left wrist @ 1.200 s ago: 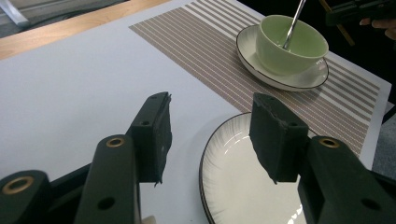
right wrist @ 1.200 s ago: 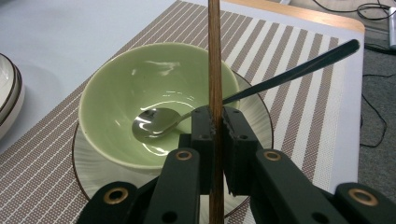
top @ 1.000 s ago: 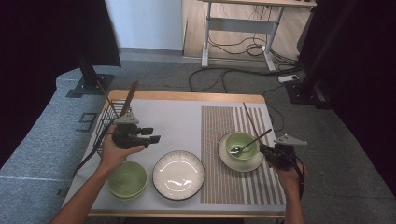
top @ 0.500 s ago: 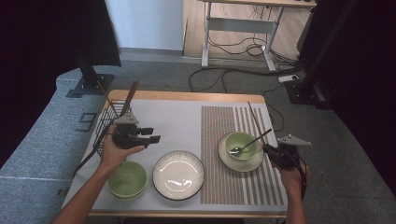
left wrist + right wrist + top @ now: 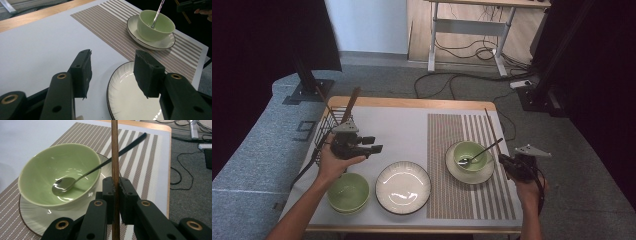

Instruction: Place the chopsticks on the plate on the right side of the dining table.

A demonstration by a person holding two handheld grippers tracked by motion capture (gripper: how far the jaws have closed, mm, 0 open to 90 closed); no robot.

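While the left hand-held gripper (image 5: 112, 72) stands apart and empty above the table (image 5: 37, 50), the right hand-held gripper (image 5: 115, 187) clamps a wooden chopstick (image 5: 115, 150), whose ends are cut off.

Grey carpet floor (image 5: 257, 165), white wall (image 5: 367, 25), desk (image 5: 472, 30), cables (image 5: 462, 80)

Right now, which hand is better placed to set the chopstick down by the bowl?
Right. The right gripper already has its jaws shut on the chopstick, beside the green bowl. The left gripper is open and empty over the white plate.
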